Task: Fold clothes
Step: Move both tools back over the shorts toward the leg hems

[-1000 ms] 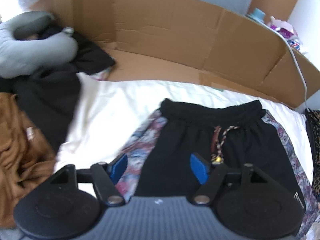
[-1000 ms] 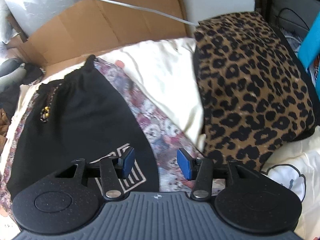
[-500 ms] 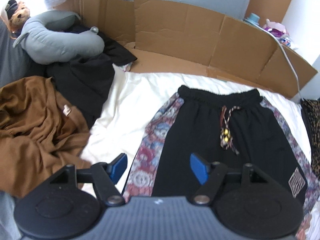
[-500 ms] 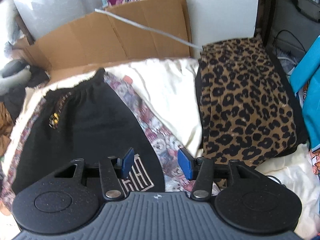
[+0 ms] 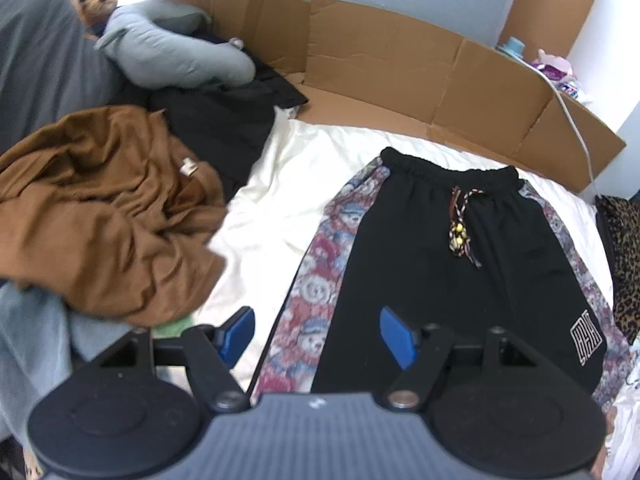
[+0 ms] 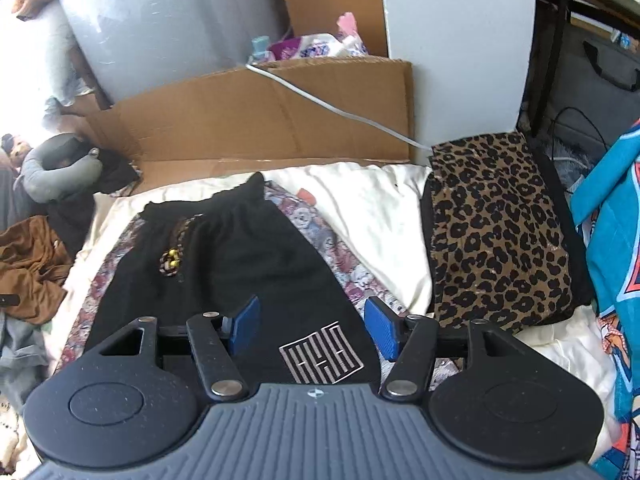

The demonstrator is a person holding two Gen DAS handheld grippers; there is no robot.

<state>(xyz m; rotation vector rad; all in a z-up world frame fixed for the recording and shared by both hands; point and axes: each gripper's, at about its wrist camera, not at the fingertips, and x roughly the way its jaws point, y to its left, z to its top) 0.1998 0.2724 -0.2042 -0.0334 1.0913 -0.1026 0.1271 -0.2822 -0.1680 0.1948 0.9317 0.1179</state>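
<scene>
Black shorts [image 5: 460, 264] with teddy-bear patterned side panels and a braided drawstring lie flat on a cream sheet [image 5: 280, 208], waistband toward the cardboard. In the left wrist view my left gripper [image 5: 316, 332] hovers open above the shorts' left hem, nothing between its blue pads. The right wrist view shows the same shorts [image 6: 240, 264], with a white logo patch [image 6: 320, 358] near the hem. Over that logo corner my right gripper [image 6: 312, 326] hangs open and empty.
A crumpled brown garment [image 5: 104, 216] and black clothes [image 5: 224, 120] with a grey neck pillow [image 5: 172, 60] lie to the left. Flattened cardboard [image 5: 400, 68] lines the back. A folded leopard-print garment [image 6: 500, 228] lies right of the shorts, with blue fabric [image 6: 612, 248] at the far right.
Both grippers have pulled back and risen away from the shorts, so more of the bed and surroundings shows. Their jaws stayed open. The shorts have not moved.
</scene>
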